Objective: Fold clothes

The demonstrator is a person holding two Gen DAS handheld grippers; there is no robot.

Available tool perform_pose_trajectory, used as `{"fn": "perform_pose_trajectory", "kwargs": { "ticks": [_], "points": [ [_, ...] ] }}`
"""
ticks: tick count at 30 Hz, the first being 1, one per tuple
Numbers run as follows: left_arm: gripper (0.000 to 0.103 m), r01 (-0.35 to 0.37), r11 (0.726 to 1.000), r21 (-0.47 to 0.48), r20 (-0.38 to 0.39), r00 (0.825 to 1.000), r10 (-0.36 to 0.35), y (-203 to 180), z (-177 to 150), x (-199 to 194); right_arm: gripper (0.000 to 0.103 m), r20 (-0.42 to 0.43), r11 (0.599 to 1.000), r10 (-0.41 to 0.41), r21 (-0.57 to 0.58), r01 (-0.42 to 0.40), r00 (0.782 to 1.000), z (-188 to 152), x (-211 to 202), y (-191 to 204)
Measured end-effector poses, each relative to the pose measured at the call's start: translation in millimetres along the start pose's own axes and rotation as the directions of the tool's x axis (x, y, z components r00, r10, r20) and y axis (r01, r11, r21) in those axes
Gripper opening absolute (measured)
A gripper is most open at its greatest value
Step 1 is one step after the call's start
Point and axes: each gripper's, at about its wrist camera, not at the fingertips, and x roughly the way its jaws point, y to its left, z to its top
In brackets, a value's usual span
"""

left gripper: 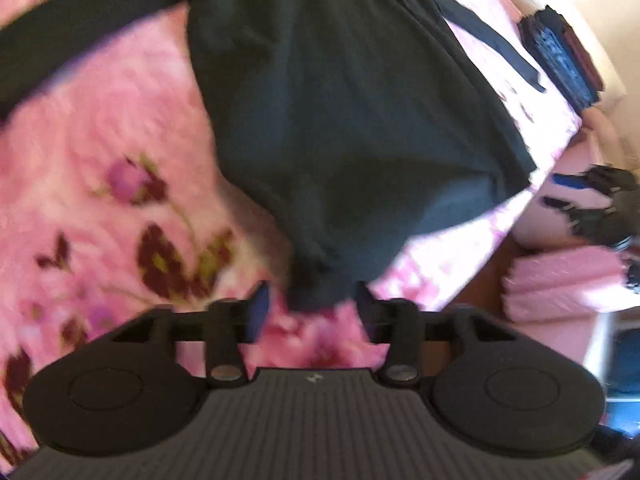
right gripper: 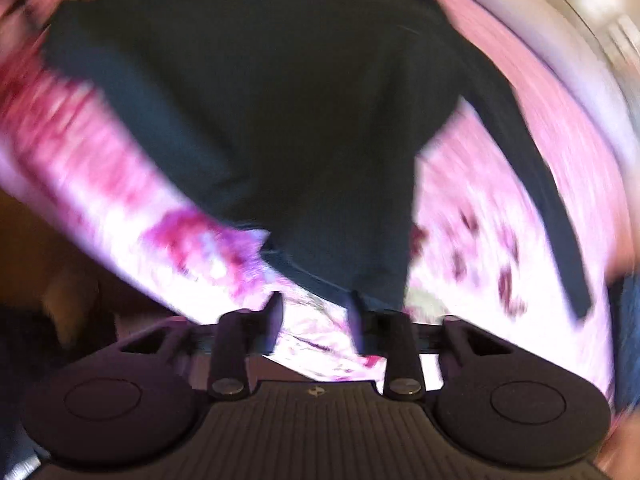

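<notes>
Left wrist view. Left gripper (left gripper: 312, 304), bottom centre of the frame: jaws parted about halfway, fingers (left gripper: 258, 308) standing clear on either side of a bunched corner of the dark garment's hem. The cloth tip lies in the gap without either pad pressing on it; released, nothing held. Dark long-sleeved garment (left gripper: 340, 112): spread from the top centre down to the middle of the frame, narrowing toward the gripper. One sleeve runs out to the upper left edge, the other slants toward the upper right. Pink floral blanket (left gripper: 104, 152): under the garment, filling the left half and showing again between the jaws. Stack of folded dark clothes (left gripper: 560, 56): upper right, apart from the garment. Right gripper (left gripper: 600, 208): right edge, small and blurred, beyond the blanket's edge; from here its opening cannot be told.

Right wrist view, heavily blurred. Right gripper (right gripper: 316, 312), bottom centre: jaws parted about halfway. The garment's (right gripper: 280, 100) lower corner reaches down to the right-hand finger (right gripper: 358, 320) and seems to touch it; the left-hand finger stands free over the blanket (right gripper: 500, 220). No clamp on the cloth is visible; released. The garment fills the top and middle of the frame, with a sleeve trailing down the right side. The blanket shows at left, right and between the jaws.
</notes>
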Motion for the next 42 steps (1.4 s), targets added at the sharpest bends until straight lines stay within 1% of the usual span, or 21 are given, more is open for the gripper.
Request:
{"fn": "perform_pose_trajectory", "kwargs": {
  "ticks": [2, 3, 5, 7, 8, 9, 11, 14, 15, 16, 18, 19, 22, 23, 24, 27, 31, 33, 35, 36, 42],
  "points": [
    [0.046, -0.004, 1.0, -0.007, 0.046, 0.999, 0.004, 2.1, -2.7, 5.6, 0.041, 0.046, 0.98, -0.012, 0.199, 0.003, 0.999, -6.6, -2.3, -23.4],
    [0.047, 0.014, 1.0, -0.025, 0.055, 0.998, -0.013, 4.3, -2.8, 9.9, 0.041, 0.067, 0.946, -0.006, 0.324, -0.016, 0.998, -11.6, -1.3, -39.2],
    [0.047, 0.051, 0.997, -0.052, 0.052, 0.997, -0.049, 8.1, -1.4, 19.4, 0.041, 0.108, 0.84, 0.031, 0.536, -0.085, 0.994, -23.7, 7.4, -68.6],
    [0.04, 0.051, 0.998, -0.041, 0.035, 0.998, -0.05, 4.9, -0.3, 28.0, 0.041, 0.142, 0.707, 0.074, 0.69, -0.153, 0.987, -36.4, 23.9, -93.3],
    [0.019, 0.053, 0.998, -0.036, 0.026, 0.998, -0.052, 3.5, 0.2, 31.5, 0.042, 0.161, 0.65, 0.104, 0.736, -0.19, 0.981, -41.2, 33.9, -101.8],
    [0.006, 0.062, 0.997, -0.035, 0.011, 0.998, -0.062, 3.0, 0.5, 31.5, 0.043, 0.182, 0.596, 0.141, 0.77, -0.23, 0.973, -45.0, 44.8, -108.9],
    [0.006, 0.069, 0.997, -0.023, -0.02, 0.997, -0.07, 2.2, 0.2, 28.5, 0.045, 0.224, 0.494, 0.207, 0.817, -0.299, 0.952, -51.2, 62.1, -118.1],
    [0.006, 0.027, 0.999, 0.036, -0.074, 0.997, -0.024, 4.7, -0.2, 15.5, 0.045, 0.264, 0.413, 0.304, 0.829, -0.377, 0.915, -52.4, 66.2, -109.1],
    [0.006, 0.007, 0.999, 0.04, -0.087, 0.996, -0.003, 7.4, 0.0, 11.9, 0.045, 0.273, 0.417, 0.348, 0.811, -0.41, 0.897, -48.6, 61.5, -103.1],
    [0.006, -0.013, 0.999, 0.045, -0.099, 0.995, 0.017, 10.2, 0.3, 8.7, 0.045, 0.269, 0.449, 0.385, 0.781, -0.434, 0.883, -43.5, 55.7, -95.5],
    [0.006, -0.04, 0.998, 0.05, -0.12, 0.992, 0.046, 15.9, 1.7, 5.4, 0.044, 0.238, 0.546, 0.427, 0.701, -0.458, 0.873, -34.8, 41.9, -78.2],
    [0.006, -0.042, 0.998, 0.047, -0.128, 0.991, 0.048, 17.0, 3.6, 6.5, 0.045, 0.221, 0.585, 0.426, 0.672, -0.453, 0.877, -33.1, 36.0, -71.8],
    [0.006, -0.047, 0.998, 0.048, -0.151, 0.987, 0.054, 18.6, 9.2, 9.9, 0.058, 0.152, 0.69, 0.29, 0.651, -0.317, 0.945, -36.6, 24.1, -60.5],
    [0.006, -0.046, 0.998, 0.051, -0.158, 0.986, 0.054, 18.3, 10.4, 12.4, 0.064, 0.14, 0.725, 0.23, 0.635, -0.266, 0.963, -37.8, 21.3, -55.1],
    [0.006, -0.049, 0.997, 0.054, -0.163, 0.985, 0.058, 18.1, 10.9, 14.8, 0.065, 0.137, 0.744, 0.182, 0.628, -0.228, 0.974, -39.9, 20.0, -50.1],
    [0.006, -0.051, 0.997, 0.057, -0.171, 0.983, 0.06, 20.1, 11.5, 18.5, 0.065, 0.172, 0.72, 0.122, 0.663, -0.207, 0.977, -49.9, 24.9, -45.2],
    [0.006, -0.058, 0.997, 0.05, -0.175, 0.982, 0.066, 20.5, 14.1, 14.5, 0.062, 0.209, 0.65, 0.065, 0.733, -0.2, 0.976, -56.5, 37.0, -53.7],
    [0.006, -0.071, 0.995, 0.068, -0.18, 0.98, 0.082, 20.3, 16.9, 11.4, 0.06, 0.228, 0.631, 0.058, 0.746, -0.212, 0.972, -58.5, 42.9, -55.5],
    [0.006, -0.085, 0.992, 0.088, -0.184, 0.978, 0.1, 19.6, 20.1, 8.4, 0.056, 0.263, 0.595, 0.069, 0.764, -0.252, 0.962, -64.4, 43.6, -57.4],
    [0.006, -0.092, 0.991, 0.097, -0.186, 0.977, 0.109, 19.5, 21.6, 7.2, 0.054, 0.273, 0.589, 0.064, 0.766, -0.257, 0.96, -67.9, 42.1, -57.2],
    [0.006, -0.108, 0.986, 0.128, -0.201, 0.971, 0.132, 21.7, 25.6, 7.9, 0.054, 0.268, 0.636, 0.012, 0.741, -0.215, 0.963, -81.1, 36.1, -52.9]
  ]
}}
